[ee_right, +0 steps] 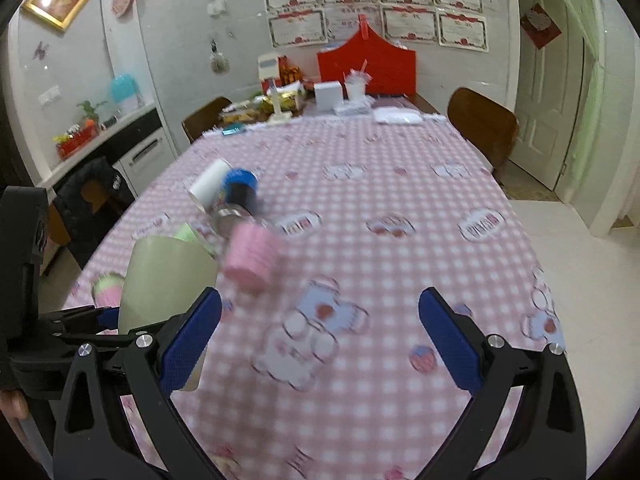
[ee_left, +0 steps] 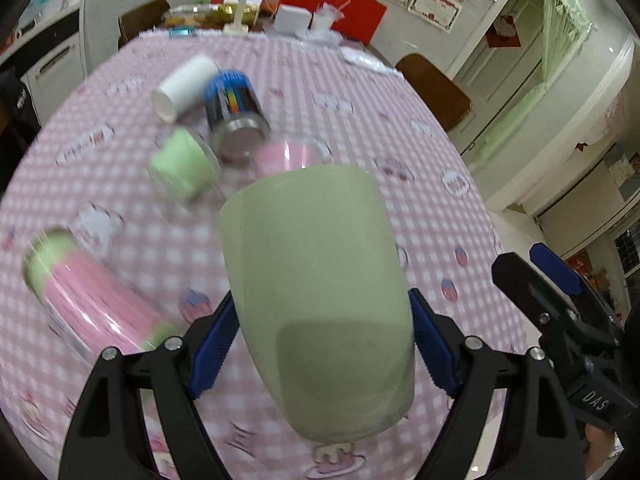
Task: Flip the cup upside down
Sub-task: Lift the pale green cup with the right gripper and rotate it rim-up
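My left gripper (ee_left: 322, 340) is shut on a pale green cup (ee_left: 320, 292) and holds it above the pink checked table, tilted, with one end toward the camera and the other pointing away. The blue pads (ee_left: 214, 354) press its two sides. In the right wrist view the same cup (ee_right: 168, 280) shows at the left, held by the left gripper. My right gripper (ee_right: 320, 350) is open and empty above the tablecloth (ee_right: 380, 240).
Several containers lie on the table: a white tube (ee_left: 186, 86), a blue-capped can (ee_left: 236, 114), a green cup (ee_left: 184, 164), a pink cup (ee_left: 286, 156) and a pink-and-green jar (ee_left: 88, 292). Clutter and a red box (ee_right: 368, 66) stand at the far end. Chairs flank the table.
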Available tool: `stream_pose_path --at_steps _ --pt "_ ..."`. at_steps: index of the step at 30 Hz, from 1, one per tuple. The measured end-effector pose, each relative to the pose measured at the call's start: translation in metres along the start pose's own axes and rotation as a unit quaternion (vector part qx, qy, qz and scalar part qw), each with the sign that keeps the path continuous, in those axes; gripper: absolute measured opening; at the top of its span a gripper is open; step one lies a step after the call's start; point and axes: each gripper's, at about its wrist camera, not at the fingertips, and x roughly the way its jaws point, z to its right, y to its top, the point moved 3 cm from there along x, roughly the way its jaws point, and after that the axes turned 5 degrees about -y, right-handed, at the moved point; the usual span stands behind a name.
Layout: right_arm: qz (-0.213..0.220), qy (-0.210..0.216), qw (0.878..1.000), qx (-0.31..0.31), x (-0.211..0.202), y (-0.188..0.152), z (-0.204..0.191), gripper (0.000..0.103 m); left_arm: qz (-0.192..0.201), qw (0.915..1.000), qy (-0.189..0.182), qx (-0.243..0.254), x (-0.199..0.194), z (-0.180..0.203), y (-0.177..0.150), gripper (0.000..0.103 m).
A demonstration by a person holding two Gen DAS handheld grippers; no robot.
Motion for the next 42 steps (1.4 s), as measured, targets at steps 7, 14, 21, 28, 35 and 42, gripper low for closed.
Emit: stream_pose_path --at_steps 7,14,21,28,35,42 --pt "-0.029 0.005 1.0 0.0 0.009 -0.027 0.017 0.095 -0.034 0.9993 -0.002 -0.015 0.032 0.005 -0.03 0.081" --pt "-0.043 0.018 0.999 0.003 0.015 -0.036 0.02 0.095 -0.071 0.9968 -0.003 -0.036 0.056 0.0 -0.039 0.081" --pt "-0.043 0.034 0.998 0.01 0.013 -0.032 0.019 0.095 -0.08 0.9954 -0.005 -0.051 0.055 -0.004 -0.039 0.081" --pt "-0.03 0.05 0.998 0.018 0.002 -0.023 0.013 0.095 -0.042 0.9989 0.013 -0.015 0.025 0.004 -0.029 0.081" --pt "-0.039 0.085 0.996 0.016 0.003 -0.014 -0.011 0.095 -0.007 0.9989 0.047 -0.002 -0.014 -0.013 -0.023 0.081" --pt "-0.075 0.122 0.99 0.019 0.02 -0.01 -0.041 0.095 0.047 0.9934 0.104 -0.006 -0.055 -0.048 -0.014 0.081"
